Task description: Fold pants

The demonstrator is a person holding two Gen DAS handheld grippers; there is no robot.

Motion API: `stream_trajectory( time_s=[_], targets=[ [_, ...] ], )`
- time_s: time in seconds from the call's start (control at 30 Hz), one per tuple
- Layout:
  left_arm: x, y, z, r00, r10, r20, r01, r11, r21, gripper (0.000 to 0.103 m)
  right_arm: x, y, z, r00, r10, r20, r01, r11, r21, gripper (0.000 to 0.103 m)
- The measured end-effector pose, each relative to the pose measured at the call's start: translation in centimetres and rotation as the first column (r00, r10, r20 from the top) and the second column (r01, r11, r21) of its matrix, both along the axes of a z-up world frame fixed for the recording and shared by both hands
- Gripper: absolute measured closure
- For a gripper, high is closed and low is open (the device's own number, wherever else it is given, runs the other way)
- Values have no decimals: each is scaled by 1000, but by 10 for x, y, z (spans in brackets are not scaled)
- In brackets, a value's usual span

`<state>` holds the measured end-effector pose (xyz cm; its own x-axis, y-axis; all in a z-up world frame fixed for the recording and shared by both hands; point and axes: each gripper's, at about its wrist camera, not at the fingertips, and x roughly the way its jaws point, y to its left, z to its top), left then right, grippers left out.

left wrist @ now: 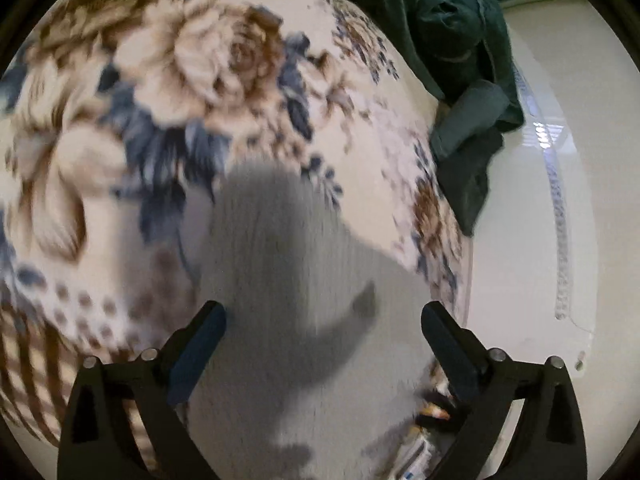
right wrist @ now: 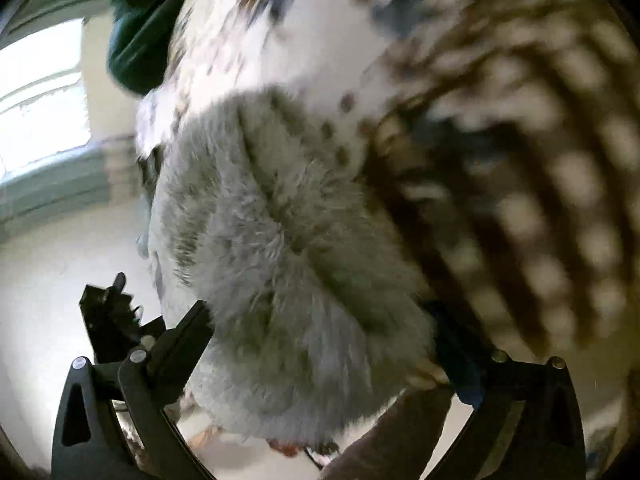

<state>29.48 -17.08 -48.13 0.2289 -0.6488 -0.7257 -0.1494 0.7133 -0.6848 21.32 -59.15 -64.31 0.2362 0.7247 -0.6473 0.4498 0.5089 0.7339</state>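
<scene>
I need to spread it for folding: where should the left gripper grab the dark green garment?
Probably take the dark green garment by its loose end drooping past the floral blanket's edge: it hangs free, so the open left gripper can close over it from beyond that edge. The rest lies bunched.

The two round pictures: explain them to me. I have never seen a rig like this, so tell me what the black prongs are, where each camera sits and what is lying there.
There is no robot here. A person holds a two-finger clamp in each hand, and a wide-angle camera on each clamp looks forward along its fingers, which are the black prongs.

The left camera shows the left gripper open, holding nothing, above a flowered blanket. A dark green garment, probably the pants, lies crumpled at the blanket's far edge, beside pale floor.

The right camera shows the right gripper open too, with a fluffy grey cloth between its fingers, unclamped. Both pictures are blurred.
</scene>
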Motion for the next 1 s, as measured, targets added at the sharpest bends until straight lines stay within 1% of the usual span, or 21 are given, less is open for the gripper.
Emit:
stream_trajectory(
  time_s=[0.07,0.13,0.2,0.27,0.3,0.37,0.43,0.47,0.53,0.63,0.7,0.77,0.8,0.87,0.9,0.93,0.97,1.0],
  targets=[
    [-11,-4,-9,1000,-16,-9,17,1000,26,3,12,14,-15,998,61,17,-62,998,30,0],
    [-16,-6,-18,999,-38,-13,39,998,52,3,25,23,-23,994,105,30,-107,992,68,0],
    [-20,-5,-28,998,-54,-24,55,995,77,2,33,27,-23,991,125,41,-129,986,102,0],
    [-22,0,-40,997,-63,-52,68,992,104,2,40,32,-18,987,142,71,-150,980,133,0],
    [-23,3,-46,996,-63,-59,69,993,96,2,43,36,-17,986,149,80,-159,978,135,0],
    [-26,9,-57,995,-52,-81,58,996,73,1,46,43,-21,979,194,67,-200,975,96,0],
    [-26,12,-67,995,-48,-90,50,999,21,0,51,49,-26,975,215,58,-219,973,77,0],
    [-26,13,-71,995,-47,-93,48,999,14,0,55,53,-27,975,216,53,-220,973,77,0],
    [-26,14,-77,994,-43,-97,42,999,-16,0,61,58,-27,975,217,49,-221,971,92,0],
    [-26,15,-77,995,-36,-96,30,998,-58,0,68,70,-20,974,211,85,-221,965,142,0],
    [-28,16,-70,997,-35,-74,30,997,-65,2,70,79,-13,966,231,113,-246,958,146,0],
    [-31,18,-62,998,-44,-49,41,998,-56,2,72,91,-16,958,270,99,-279,956,93,0],
    [-32,19,-61,998,-48,-49,46,998,-51,2,74,94,-22,960,267,84,-274,958,87,0],
    [-33,21,-64,997,-48,-56,45,998,-49,2,77,95,-29,971,229,69,-234,968,85,0],
    [-33,22,-66,997,-46,-56,43,997,-56,7,79,95,-29,975,210,66,-215,973,83,1],
    [-34,23,-67,998,-45,-48,41,996,-74,13,79,95,-27,977,202,68,-207,975,75,8],
    [-35,23,-65,998,-45,-33,41,995,-90,31,79,95,-24,979,190,73,-194,980,52,15],
    [-36,22,-62,999,-46,-17,44,994,-96,39,78,95,-21,980,183,83,-186,982,42,29]
  ],
)
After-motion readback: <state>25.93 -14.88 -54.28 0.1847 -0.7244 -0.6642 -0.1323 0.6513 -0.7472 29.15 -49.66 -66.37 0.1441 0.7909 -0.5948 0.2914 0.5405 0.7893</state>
